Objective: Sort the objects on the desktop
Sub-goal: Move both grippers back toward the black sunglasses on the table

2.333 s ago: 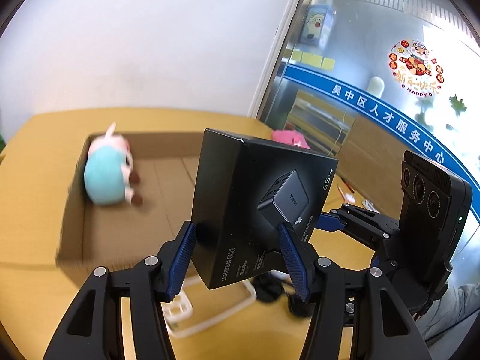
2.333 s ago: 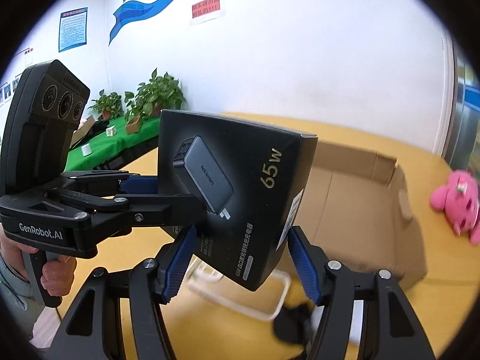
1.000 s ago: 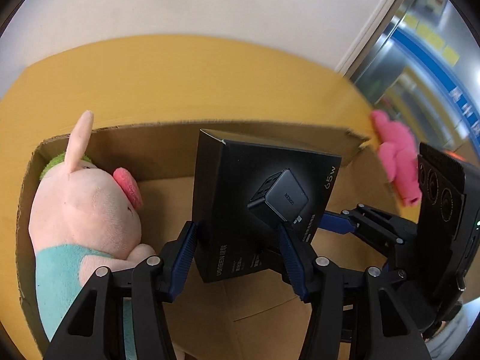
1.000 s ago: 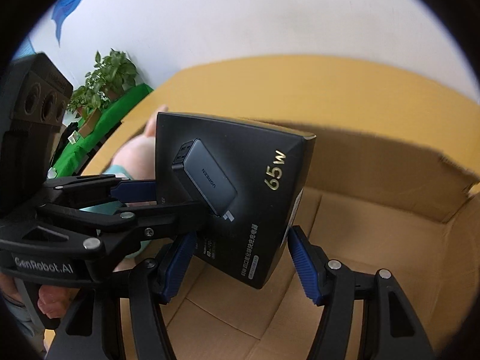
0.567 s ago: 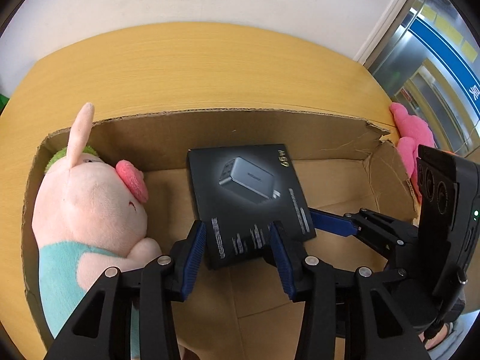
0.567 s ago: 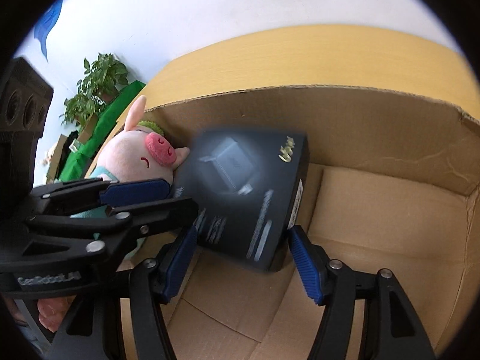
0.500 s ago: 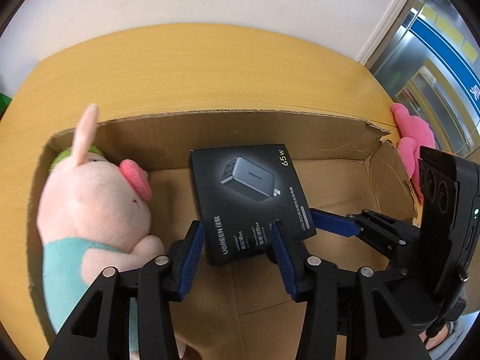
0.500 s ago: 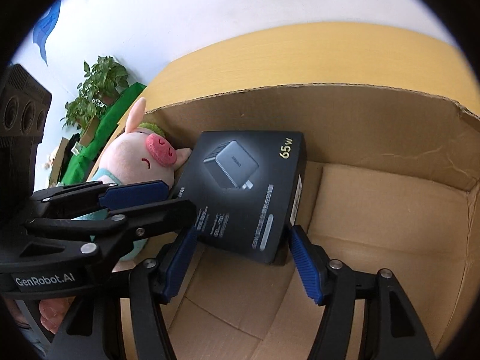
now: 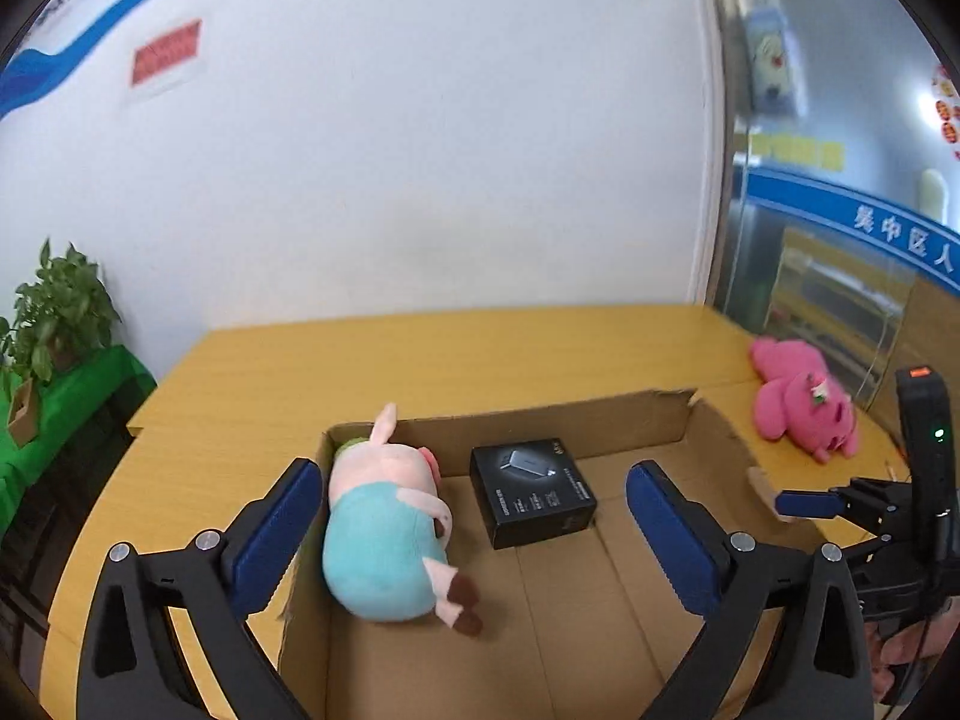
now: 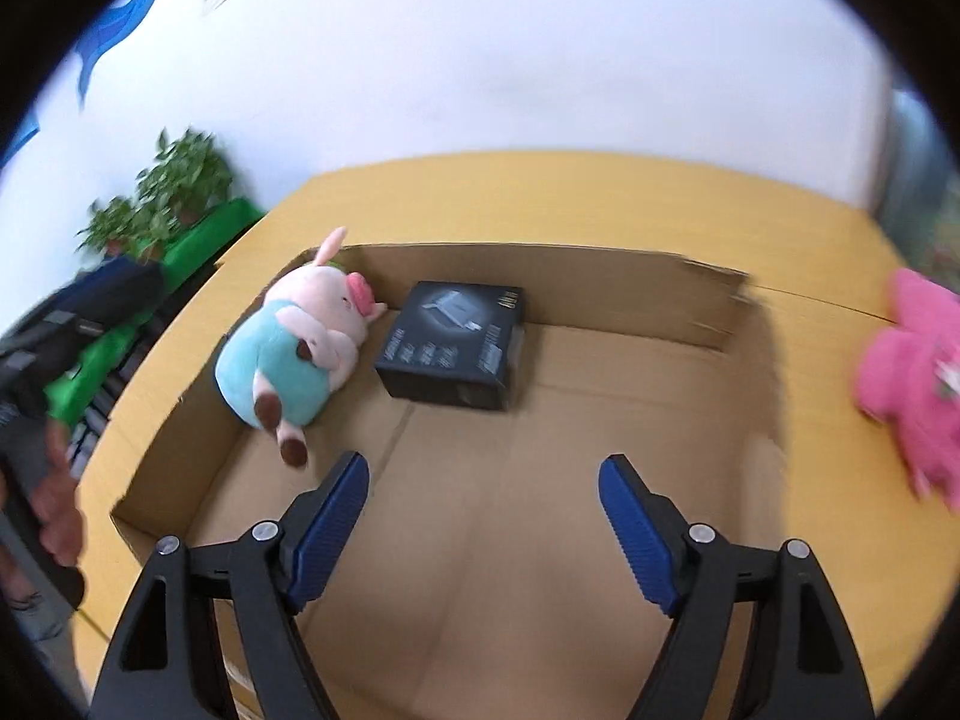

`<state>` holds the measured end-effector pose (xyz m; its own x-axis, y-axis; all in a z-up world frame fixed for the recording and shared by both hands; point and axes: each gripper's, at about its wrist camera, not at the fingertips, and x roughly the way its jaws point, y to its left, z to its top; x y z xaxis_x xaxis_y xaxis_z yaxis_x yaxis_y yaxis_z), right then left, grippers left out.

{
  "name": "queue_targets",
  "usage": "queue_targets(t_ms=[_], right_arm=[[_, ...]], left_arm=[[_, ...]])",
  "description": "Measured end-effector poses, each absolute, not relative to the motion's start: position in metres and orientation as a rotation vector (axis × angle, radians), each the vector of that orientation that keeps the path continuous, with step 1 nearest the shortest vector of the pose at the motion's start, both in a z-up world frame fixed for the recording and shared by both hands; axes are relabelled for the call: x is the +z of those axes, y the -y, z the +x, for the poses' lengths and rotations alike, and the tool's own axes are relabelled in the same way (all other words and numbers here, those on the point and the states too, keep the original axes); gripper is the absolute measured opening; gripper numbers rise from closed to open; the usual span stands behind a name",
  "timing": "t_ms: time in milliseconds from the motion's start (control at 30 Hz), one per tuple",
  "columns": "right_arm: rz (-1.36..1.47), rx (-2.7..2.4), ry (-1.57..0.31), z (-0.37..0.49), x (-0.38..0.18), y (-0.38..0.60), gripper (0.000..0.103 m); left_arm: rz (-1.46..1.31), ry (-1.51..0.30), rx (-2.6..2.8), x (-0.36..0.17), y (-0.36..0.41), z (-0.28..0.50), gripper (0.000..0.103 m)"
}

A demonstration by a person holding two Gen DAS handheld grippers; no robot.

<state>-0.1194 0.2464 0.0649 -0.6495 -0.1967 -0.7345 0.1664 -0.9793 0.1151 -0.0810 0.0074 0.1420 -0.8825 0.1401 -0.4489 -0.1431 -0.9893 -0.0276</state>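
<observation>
Now well clear of the black charger box (image 9: 531, 492), both tongs empty. Left tongs (image 9: 474, 531) spread wide and opening, blue pads (image 9: 273, 534) framing the cardboard box (image 9: 540, 420) from above, nothing between them. Right tongs (image 10: 483, 531) likewise parted and opening, hovering over the bare cardboard floor, nothing gripped. Seen again at the right edge of the left wrist view, held by a hand (image 9: 900, 654) low in the corner.

Charger box lying flat on the floor of the cardboard box, printed face up, near the far wall, just beside the plush pig (image 9: 384, 534). Pig in a teal outfit on its side against the left wall, snout towards the charger box; touching or merely close, cannot tell. Rest of the floor in front of both bare.

Cardboard box standing open on the yellow bench (image 9: 420, 354), its far right corner torn. Pink plush toy (image 9: 801, 411) outside the box, on the bench to the right, well apart from the charger box; blurred in the right wrist view.

Beyond the bench, white wall with a blue stripe and a red sign (image 9: 165, 54), potted plants (image 9: 54, 312) on a green-covered surface at left, glass partition at right
</observation>
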Motion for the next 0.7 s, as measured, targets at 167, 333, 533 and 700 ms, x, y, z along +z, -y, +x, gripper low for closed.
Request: queue_targets(t_ms=[167, 333, 533, 700], right_arm=[[1.095, -2.810, 0.117, -0.061, 0.074, -0.251, 0.076], [1.014, -2.837, 0.111, -0.013, 0.090, -0.243, 0.015], [0.998, -2.834, 0.024, 0.021, 0.095, -0.230, 0.015], [0.944, -2.872, 0.016, 0.054, 0.095, -0.231, 0.078]], left_arm=[[-0.562, 0.027, 2.965, 0.140, -0.005, -0.007, 0.103], [-0.584, 0.067, 2.911, 0.130, -0.017, 0.035, 0.103], [-0.618, -0.004, 2.916, 0.127, -0.033, 0.070, 0.103], [-0.582, -0.010, 2.934, 0.123, -0.042, 0.093, 0.102]])
